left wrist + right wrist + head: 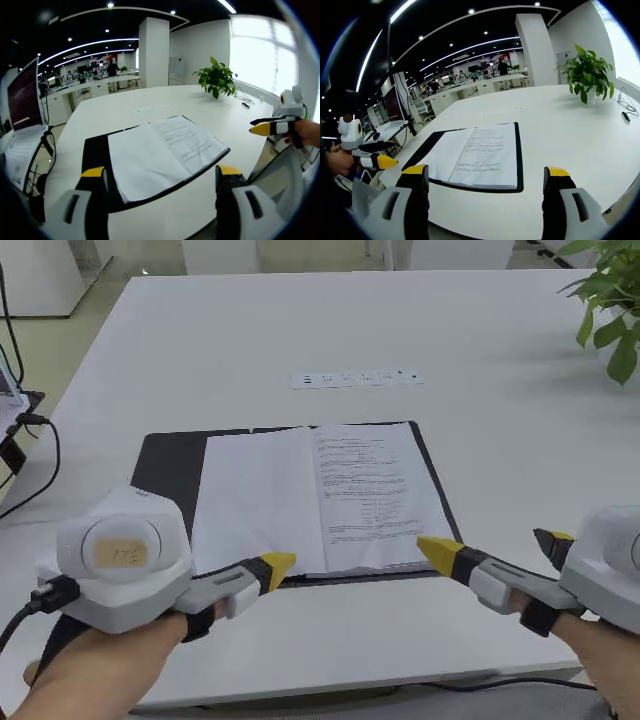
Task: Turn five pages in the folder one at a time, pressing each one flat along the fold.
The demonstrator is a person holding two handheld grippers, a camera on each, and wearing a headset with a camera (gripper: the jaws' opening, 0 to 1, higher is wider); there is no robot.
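Folder [168, 472]: lying open and flat by the table's [300, 330] front edge.
Left gripper [161, 171]: jaws spread, empty.
Right gripper [486, 171]: spread, empty too.
Printed page [365, 490]: likely light, floppy, slick; pinch its outer lower corner.

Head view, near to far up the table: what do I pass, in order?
Nearest, the left gripper and right gripper, roughly level → open folder → small printed strip → far edge of the table, with the potted plant at its right corner.
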